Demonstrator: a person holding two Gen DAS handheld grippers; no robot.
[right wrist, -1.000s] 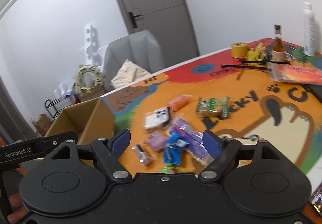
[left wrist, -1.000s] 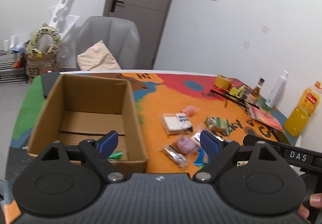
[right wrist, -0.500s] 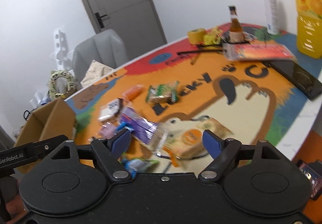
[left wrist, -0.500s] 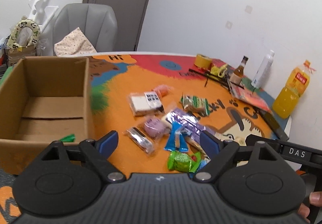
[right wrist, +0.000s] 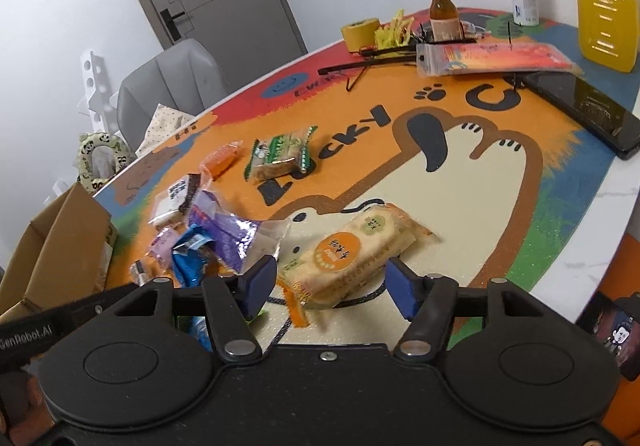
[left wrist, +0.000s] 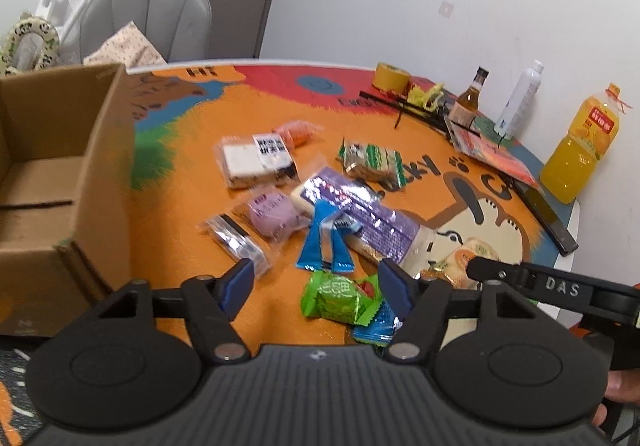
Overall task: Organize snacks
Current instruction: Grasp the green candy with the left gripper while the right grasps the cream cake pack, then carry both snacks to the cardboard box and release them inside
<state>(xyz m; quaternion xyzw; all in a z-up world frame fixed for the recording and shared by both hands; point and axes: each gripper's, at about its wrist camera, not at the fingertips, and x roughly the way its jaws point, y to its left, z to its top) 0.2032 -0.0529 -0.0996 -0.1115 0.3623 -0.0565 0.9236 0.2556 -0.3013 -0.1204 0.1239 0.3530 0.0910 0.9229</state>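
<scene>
Several snack packets lie in a heap on the colourful table mat. My left gripper [left wrist: 316, 282] is open, with a green candy packet [left wrist: 340, 296] between its fingers. Beyond it lie blue sachets [left wrist: 324, 236], a long purple packet [left wrist: 360, 213] and a round purple snack [left wrist: 270, 211]. An open cardboard box [left wrist: 92, 181] stands at the left. My right gripper [right wrist: 331, 284] is open just in front of an orange-labelled cracker packet [right wrist: 352, 250]. The purple packet [right wrist: 224, 232] and the box [right wrist: 56, 246] show to its left.
A green wafer packet [left wrist: 372, 159], a white cake packet [left wrist: 256, 161] and an orange snack [left wrist: 296, 131] lie farther back. An orange juice bottle [left wrist: 582, 149], a white bottle [left wrist: 520, 99], a brown bottle [left wrist: 470, 97], a tape roll [left wrist: 390, 75] and a black phone [right wrist: 588, 111] stand along the far and right edge.
Both grippers have swung right, away from the box, and dropped closer to the snack heap. The green candy now sits between the left fingers and the cracker packet in front of the right ones.
</scene>
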